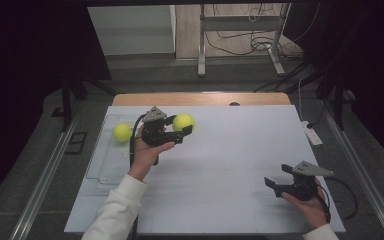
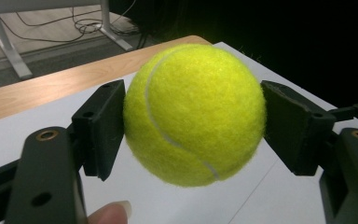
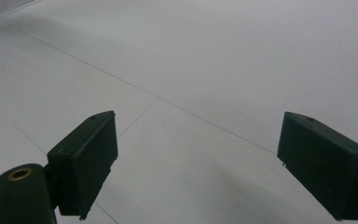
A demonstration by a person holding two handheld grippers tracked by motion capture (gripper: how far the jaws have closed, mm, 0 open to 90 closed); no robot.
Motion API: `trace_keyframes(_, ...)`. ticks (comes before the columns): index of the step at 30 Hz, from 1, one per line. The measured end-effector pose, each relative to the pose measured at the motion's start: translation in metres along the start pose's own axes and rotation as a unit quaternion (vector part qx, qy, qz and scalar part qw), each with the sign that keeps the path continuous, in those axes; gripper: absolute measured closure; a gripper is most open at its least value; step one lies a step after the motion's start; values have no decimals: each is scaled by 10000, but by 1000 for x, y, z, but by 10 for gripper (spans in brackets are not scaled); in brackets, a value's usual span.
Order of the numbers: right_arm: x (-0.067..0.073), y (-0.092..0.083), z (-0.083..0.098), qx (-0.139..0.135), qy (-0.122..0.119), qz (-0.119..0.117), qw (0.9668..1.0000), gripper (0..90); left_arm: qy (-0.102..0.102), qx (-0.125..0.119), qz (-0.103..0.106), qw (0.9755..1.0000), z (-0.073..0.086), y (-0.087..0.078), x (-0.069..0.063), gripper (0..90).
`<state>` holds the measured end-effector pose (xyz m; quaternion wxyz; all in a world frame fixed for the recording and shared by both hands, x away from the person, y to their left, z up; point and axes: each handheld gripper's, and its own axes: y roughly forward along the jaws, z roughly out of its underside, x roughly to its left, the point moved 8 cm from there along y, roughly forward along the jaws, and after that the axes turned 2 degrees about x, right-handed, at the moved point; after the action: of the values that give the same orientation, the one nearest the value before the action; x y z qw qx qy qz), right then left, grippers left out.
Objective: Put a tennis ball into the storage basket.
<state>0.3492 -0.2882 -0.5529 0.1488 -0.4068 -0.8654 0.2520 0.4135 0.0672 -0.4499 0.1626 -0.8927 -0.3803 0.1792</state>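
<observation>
One tennis ball (image 2: 194, 114) clamped in left tongs (image 1: 182, 129), seam curving top to bottom, right tongs (image 3: 196, 163) spread wide over table (image 3: 214, 70).

This looks like a lab or recording studio set up for data capture rather than a home. A wooden table (image 1: 200, 98) covered by a plain white sheet (image 1: 230, 165) stands between black curtains (image 1: 25, 60) (they darken both sides), with metal rails (image 1: 40, 185) running along the grey floor. Behind it a metal stand (image 1: 240, 30) rises over loose cables (image 1: 260, 42), and a white power strip (image 1: 312, 134) lies near the table's edge.
</observation>
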Motion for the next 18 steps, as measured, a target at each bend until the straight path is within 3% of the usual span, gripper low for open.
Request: trace_keyframes(18,0,0,0,3,-8,6,10000,127,-32,6,-187,9998,3,-10,12,273)
